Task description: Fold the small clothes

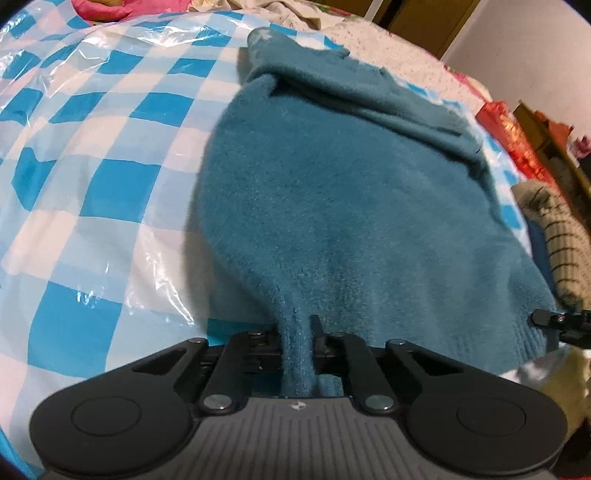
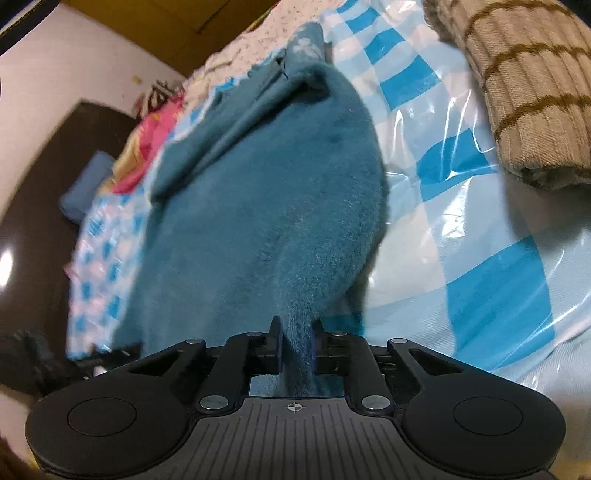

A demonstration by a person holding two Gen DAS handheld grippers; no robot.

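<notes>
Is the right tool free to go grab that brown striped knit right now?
Probably not yet. The right tool is clamped on the teal sweater's hem, so it would need to let go first. The striped knit itself lies uncovered on the checked plastic sheet.

Pale wall at far left, dark glossy floor below it, brown wooden cupboard far right

Setting: a home bedroom. Evidence: a bed spread with a blue-and-white checked plastic sheet; beyond the tongs, a white patterned bedcover and a pink floral quilt; a beige striped knit garment to the right of the right tongs; dark floor, plain wall and brown wooden furniture behind.
</notes>
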